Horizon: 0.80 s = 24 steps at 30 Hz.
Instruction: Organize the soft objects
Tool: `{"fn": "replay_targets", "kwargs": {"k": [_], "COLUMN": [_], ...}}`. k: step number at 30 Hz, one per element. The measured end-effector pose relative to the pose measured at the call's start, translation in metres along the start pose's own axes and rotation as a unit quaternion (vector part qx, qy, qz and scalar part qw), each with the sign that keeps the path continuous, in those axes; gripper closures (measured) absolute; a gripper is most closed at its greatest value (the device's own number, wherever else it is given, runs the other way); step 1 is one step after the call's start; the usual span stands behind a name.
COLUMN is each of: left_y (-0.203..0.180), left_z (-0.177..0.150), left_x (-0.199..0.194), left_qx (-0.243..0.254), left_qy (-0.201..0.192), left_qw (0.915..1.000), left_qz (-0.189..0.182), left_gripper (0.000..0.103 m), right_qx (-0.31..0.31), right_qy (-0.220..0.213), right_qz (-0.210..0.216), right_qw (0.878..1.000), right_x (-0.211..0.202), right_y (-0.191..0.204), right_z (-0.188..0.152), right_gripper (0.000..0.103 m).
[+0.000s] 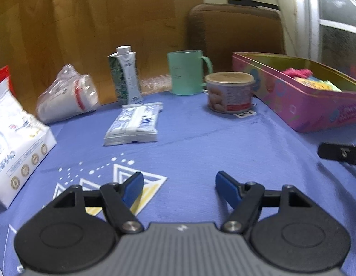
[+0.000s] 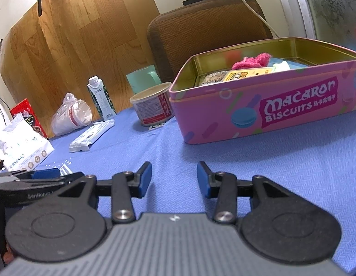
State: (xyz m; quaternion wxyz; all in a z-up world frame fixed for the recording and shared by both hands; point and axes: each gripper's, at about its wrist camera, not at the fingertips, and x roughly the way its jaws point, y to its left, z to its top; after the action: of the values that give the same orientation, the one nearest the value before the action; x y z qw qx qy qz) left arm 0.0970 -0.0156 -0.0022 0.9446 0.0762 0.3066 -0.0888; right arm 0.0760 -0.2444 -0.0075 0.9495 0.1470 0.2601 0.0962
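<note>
A: State the condition of both tongs.
B: Left gripper (image 1: 179, 187): jaws apart, nothing between the blue pads. Right gripper (image 2: 174, 177): jaws apart, likewise empty. Both hang over the blue cloth (image 1: 201, 142).
A: Locate the soft items.
B: A fluffy pink cloth (image 2: 251, 61) lies crumpled inside the pink biscuit tin (image 2: 270, 110), at two o'clock from the right gripper. A flat white tissue pack (image 1: 134, 124) with blue print lies on the blue cloth at eleven o'clock from the left gripper, apart from the tin.
A: Neighbouring items?
B: A white bag (image 1: 14, 142) at nine o'clock; a green mug (image 1: 187, 72) and a round tub (image 1: 229, 92) at twelve.
</note>
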Motion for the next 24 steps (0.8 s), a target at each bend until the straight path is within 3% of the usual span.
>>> {"fn": "replay_targets", "kwargs": {"k": [4, 24], "left_y": [-0.0071, -0.0025], "left_z": [-0.0008, -0.0030], "left_x": [-0.0014, -0.0002], "left_qx": [0.023, 0.019], "left_qy": [-0.006, 0.005], "left_qw": [0.9997, 0.9972], "left_qz": [-0.004, -0.073], "left_gripper": [0.031, 0.028], "right_qx": [0.002, 0.006], "right_qy": [0.000, 0.000], "right_qz": [0.000, 0.001], "right_qw": [1.000, 1.000], "right_x": [-0.0002, -0.0007], "right_y": [-0.0006, -0.0021], "right_z": [0.0000, 0.0002], "right_gripper": [0.057, 0.056]}}
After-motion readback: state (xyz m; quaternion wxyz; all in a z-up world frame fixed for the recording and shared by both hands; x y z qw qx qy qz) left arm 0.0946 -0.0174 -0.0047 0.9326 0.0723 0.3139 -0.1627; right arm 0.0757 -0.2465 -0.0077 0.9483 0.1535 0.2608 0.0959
